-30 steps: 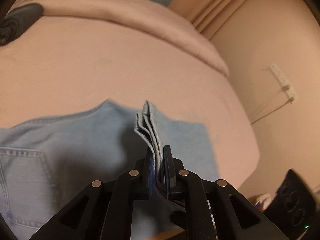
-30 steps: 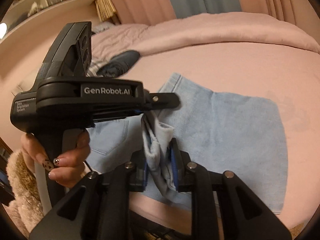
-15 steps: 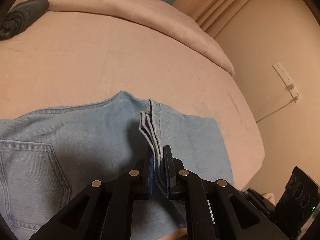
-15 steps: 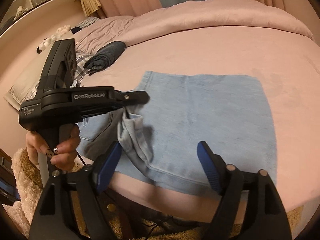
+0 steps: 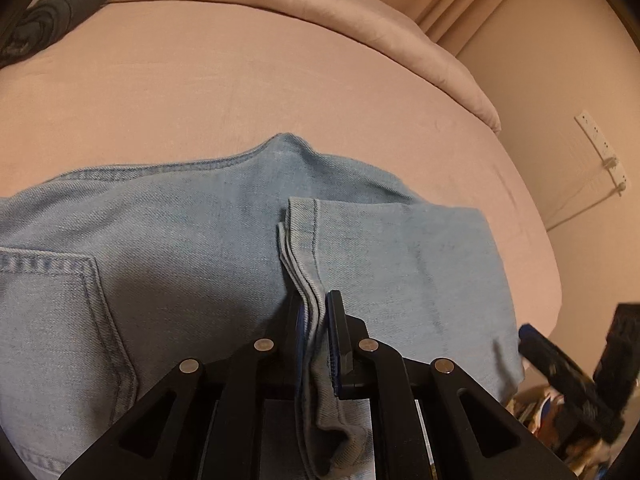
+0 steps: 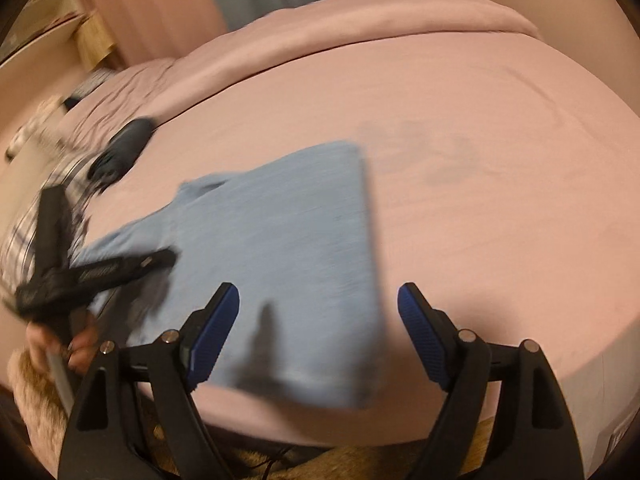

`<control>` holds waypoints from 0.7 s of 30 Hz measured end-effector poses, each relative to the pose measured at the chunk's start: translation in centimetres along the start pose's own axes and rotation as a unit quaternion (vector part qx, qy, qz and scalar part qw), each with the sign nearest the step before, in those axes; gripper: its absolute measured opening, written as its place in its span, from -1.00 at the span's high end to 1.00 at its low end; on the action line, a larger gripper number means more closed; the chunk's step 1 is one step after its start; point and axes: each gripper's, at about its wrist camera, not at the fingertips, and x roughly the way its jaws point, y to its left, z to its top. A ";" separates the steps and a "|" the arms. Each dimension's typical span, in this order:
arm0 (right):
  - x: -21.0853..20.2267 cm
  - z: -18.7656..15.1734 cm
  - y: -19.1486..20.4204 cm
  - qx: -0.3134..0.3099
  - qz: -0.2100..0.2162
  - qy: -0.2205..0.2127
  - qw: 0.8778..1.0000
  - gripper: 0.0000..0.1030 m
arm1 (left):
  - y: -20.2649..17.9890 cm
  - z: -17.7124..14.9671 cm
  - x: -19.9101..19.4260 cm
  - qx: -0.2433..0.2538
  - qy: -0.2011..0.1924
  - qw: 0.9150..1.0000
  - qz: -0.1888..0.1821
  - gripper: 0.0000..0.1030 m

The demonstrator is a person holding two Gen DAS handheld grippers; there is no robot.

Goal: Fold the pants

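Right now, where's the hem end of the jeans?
In the left wrist view the stacked hem lies bottom centre on top of the folded jeans, right of the back pocket, pinched in the left gripper.

Lt-blue denim pants (image 5: 200, 248) — folded, on bed

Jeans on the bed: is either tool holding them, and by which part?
The left tool is shut on the jeans at their stacked hem edges. The right tool, its jaws just opened, holds nothing.
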 end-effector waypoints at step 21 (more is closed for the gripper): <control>-0.5 3.6 -3.8 0.111 0.173 -0.022 0.978 0.88 | -5.3 -3.7 -1.7 0.072 0.015 0.997 -0.023 0.64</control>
